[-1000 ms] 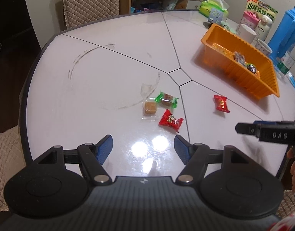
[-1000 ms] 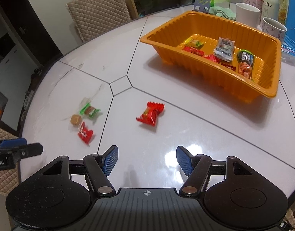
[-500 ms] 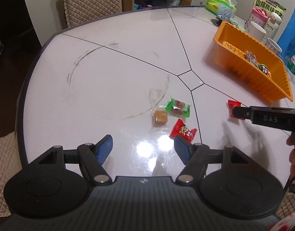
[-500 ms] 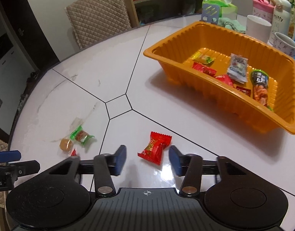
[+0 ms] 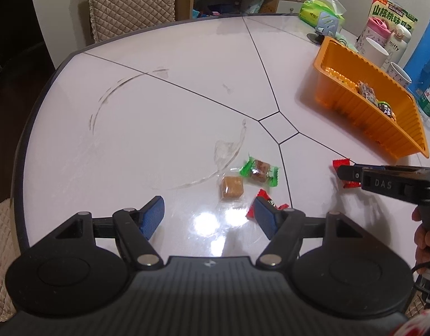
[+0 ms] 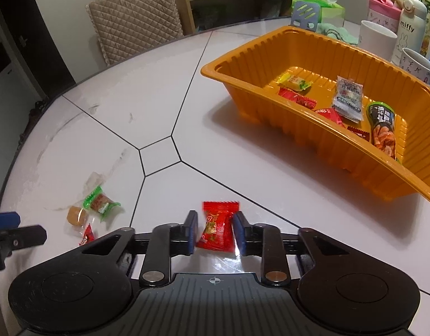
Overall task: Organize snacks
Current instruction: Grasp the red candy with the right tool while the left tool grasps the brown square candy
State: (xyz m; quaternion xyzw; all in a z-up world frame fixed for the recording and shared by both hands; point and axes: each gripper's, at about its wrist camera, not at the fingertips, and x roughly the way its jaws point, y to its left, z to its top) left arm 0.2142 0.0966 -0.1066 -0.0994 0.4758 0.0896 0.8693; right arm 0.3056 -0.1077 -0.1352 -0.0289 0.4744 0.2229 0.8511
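Red candy [image 6: 216,231] clamped in right claw [image 6: 215,232], mostly hidden from left view; left claw [image 5: 209,217] apart.

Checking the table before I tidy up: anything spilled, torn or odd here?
Yes. An empty clear wrapper lies on the table beside an unwrapped brown candy, and a curved smear marks the tabletop. The orange tray looks intact.

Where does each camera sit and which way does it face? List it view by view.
Left wrist: on the left gripper, looking down across the table; its open fingers and the other hand show.
Right wrist: on the right gripper, facing the orange tray; its fingers, just closed on the red candy, show.
Shared: the tray, the red candy and the green-wrapped candy.
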